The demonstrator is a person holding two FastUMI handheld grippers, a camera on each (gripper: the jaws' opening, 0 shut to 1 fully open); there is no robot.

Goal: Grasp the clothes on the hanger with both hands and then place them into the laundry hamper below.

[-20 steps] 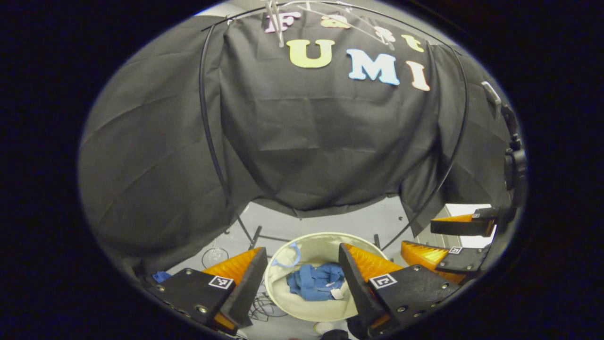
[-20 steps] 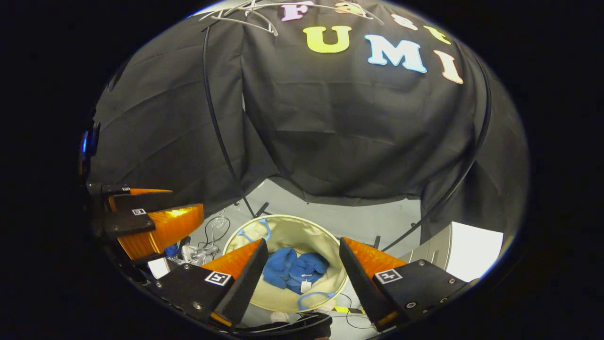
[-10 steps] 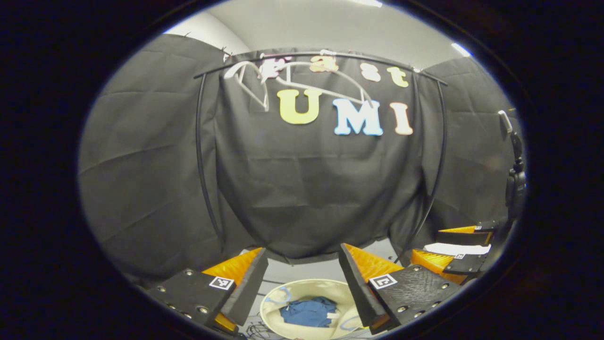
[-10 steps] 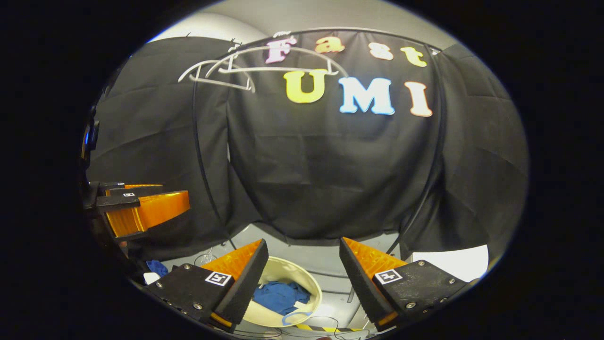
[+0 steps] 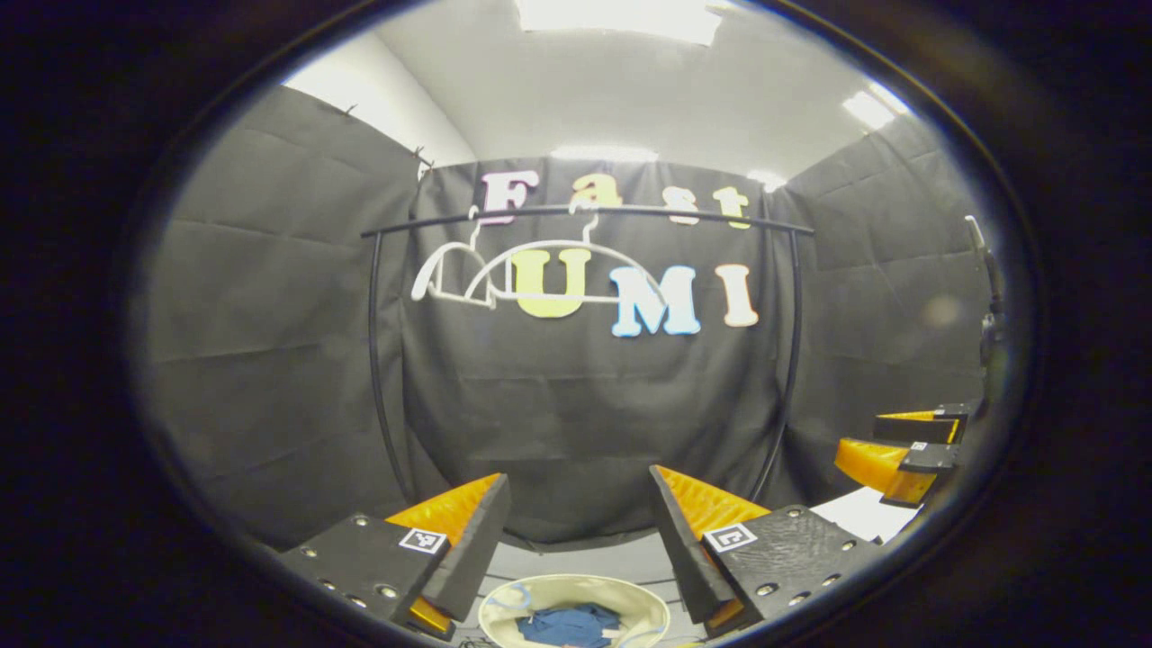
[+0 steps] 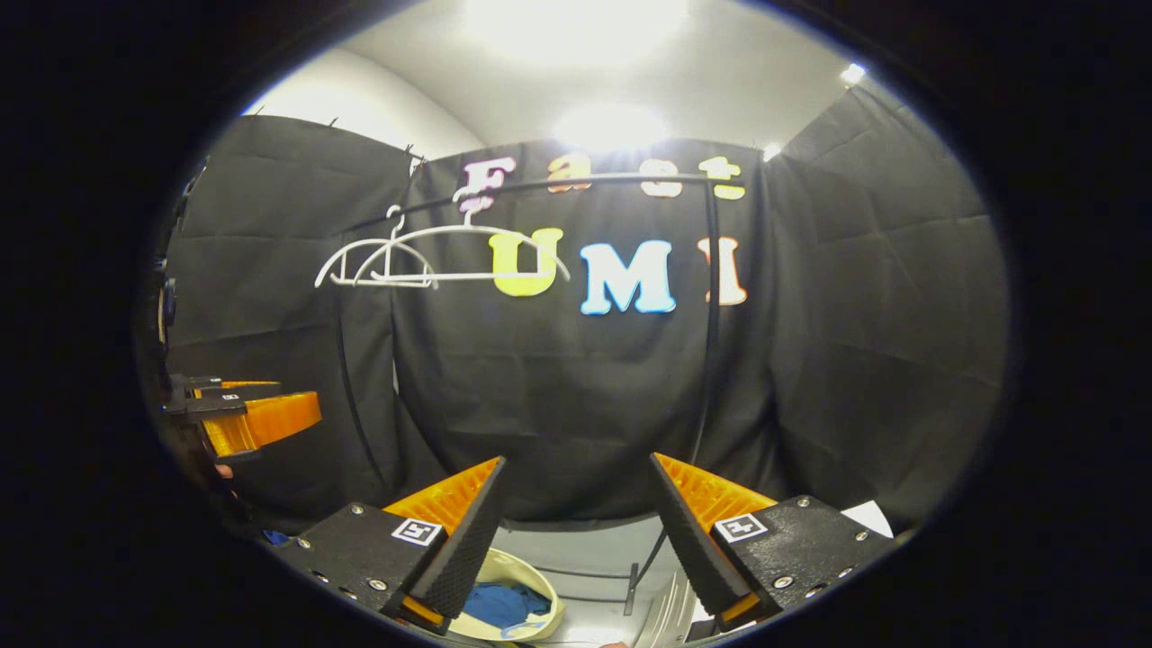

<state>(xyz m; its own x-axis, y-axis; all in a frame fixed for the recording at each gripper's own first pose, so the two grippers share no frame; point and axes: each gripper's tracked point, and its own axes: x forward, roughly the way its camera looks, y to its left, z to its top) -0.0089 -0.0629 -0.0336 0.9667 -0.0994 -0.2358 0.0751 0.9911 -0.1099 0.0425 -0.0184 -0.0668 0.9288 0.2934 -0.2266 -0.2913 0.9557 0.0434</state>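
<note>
- The left gripper (image 5: 576, 540) stood released, jaws wide apart and holding nothing, raised above the hamper (image 5: 643, 605).
- The right gripper (image 6: 576, 531) was likewise spread and bare.
- The blue clothes (image 5: 569, 625) lay inside the hamper on the floor, below both grippers.
- Two white hangers (image 6: 423, 256) hung bare on the black rail (image 6: 612, 183) before the black cloth wall.

No readable text, brand or number is found. Small square coded tags (image 5: 422, 540) are carried on the tool fingers — patterns, not words — and a white tag on the clothes (image 5: 569, 625) is too small to read.
</note>
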